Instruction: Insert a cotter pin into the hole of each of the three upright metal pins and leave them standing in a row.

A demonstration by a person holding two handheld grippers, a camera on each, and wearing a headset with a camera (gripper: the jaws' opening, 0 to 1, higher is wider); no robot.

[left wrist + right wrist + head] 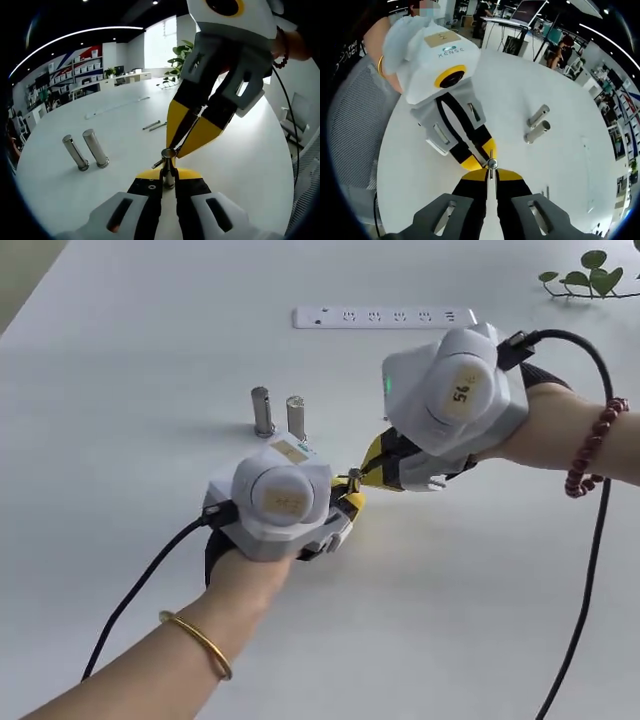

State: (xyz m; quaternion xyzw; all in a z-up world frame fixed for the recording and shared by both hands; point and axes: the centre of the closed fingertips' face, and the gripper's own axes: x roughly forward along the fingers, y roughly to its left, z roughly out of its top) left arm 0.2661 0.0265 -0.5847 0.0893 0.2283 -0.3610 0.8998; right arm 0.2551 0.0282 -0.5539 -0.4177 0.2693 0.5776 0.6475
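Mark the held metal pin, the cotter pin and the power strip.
held metal pin (169, 166): left gripper view, upper shaft.
cotter pin (157, 164): left gripper view, protruding tip.
power strip (385, 317): head view, middle of body.

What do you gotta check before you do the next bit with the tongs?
1. Left tongs grip the metal pin: ok.
2. Right tongs shut on the cotter pin: ok.
3. Cotter pin all the way through the metal pin: cannot tell.
4. Two other pins upright, side by side: ok.
5. Spare cotter pins lying on the table: ok.
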